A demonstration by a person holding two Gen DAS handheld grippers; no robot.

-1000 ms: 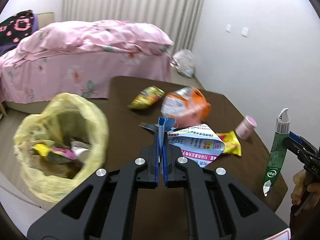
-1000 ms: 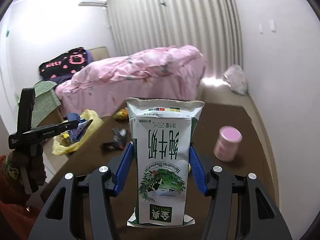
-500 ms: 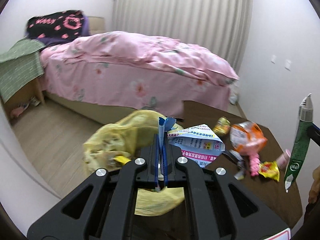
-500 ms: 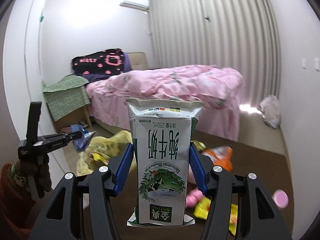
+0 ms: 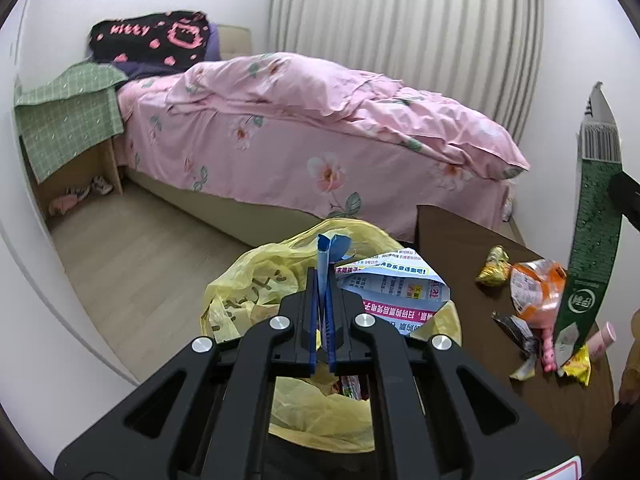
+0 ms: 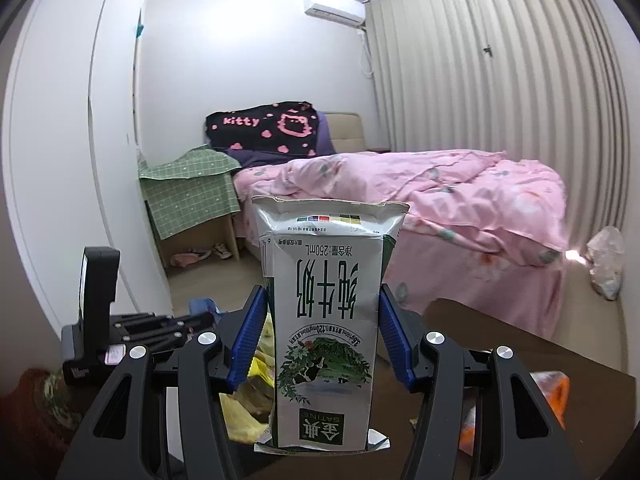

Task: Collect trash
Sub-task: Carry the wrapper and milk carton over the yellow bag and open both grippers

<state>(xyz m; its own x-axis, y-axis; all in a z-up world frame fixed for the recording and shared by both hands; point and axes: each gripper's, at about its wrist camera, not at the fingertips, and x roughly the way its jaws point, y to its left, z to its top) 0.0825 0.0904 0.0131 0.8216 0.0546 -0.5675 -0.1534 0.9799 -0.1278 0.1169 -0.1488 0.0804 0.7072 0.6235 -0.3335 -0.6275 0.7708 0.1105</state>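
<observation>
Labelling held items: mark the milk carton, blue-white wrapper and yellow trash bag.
milk carton [image 6: 326, 320], right wrist view, printed front panel.
blue-white wrapper [image 5: 394, 286], left wrist view, printed white face.
yellow trash bag [image 5: 248, 284], left wrist view, left rim.

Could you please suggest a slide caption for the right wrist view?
Right gripper holding an upside-down milk carton, bed behind.

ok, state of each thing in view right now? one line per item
left tongs: shut on the blue-and-white wrapper, above the bag
blue-and-white wrapper: held, hanging over the bag mouth
right tongs: shut on the milk carton
milk carton: held upside down, flattened
yellow trash bag: open, trash inside
orange packet: crumpled, lying on the table
pink bottle: lying on its side
table: trash left on it
</observation>
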